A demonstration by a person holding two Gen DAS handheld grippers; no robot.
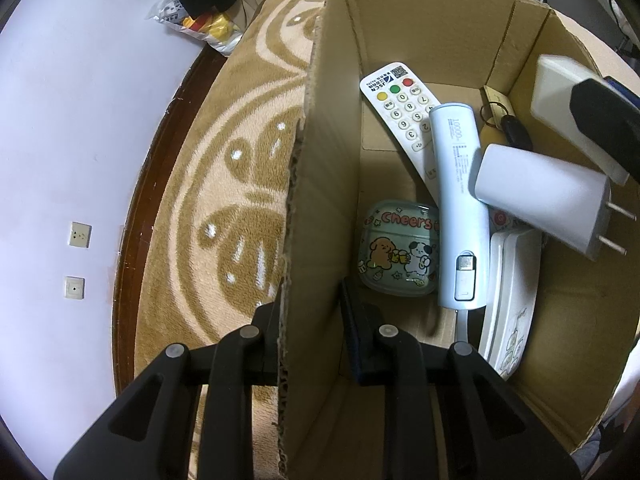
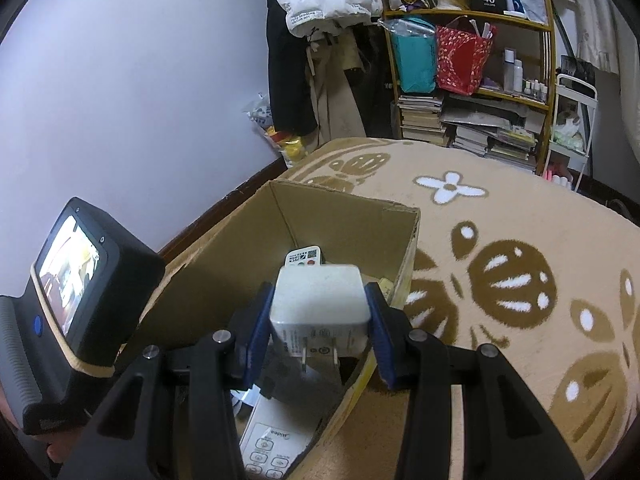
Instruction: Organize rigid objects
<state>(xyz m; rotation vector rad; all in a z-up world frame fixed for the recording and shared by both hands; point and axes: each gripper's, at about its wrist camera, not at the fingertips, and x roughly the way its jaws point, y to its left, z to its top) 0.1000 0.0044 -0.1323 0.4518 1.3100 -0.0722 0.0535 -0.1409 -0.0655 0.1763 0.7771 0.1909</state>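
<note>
The left tool (image 1: 310,336) is clamped shut on the near wall of the brown cardboard box (image 1: 320,184), probably to steady it. The right tool (image 2: 318,312) grips a white two-pin charger plug (image 2: 320,300) by its sides, at the centre of the right wrist view, over the box, likely to drop it in. Inside lie a white remote (image 1: 400,108), a pale blue power bank (image 1: 460,208) and a cartoon earbud case (image 1: 400,250). A white case at lower right is cut off by the power bank; the keys behind are barely legible.
</note>
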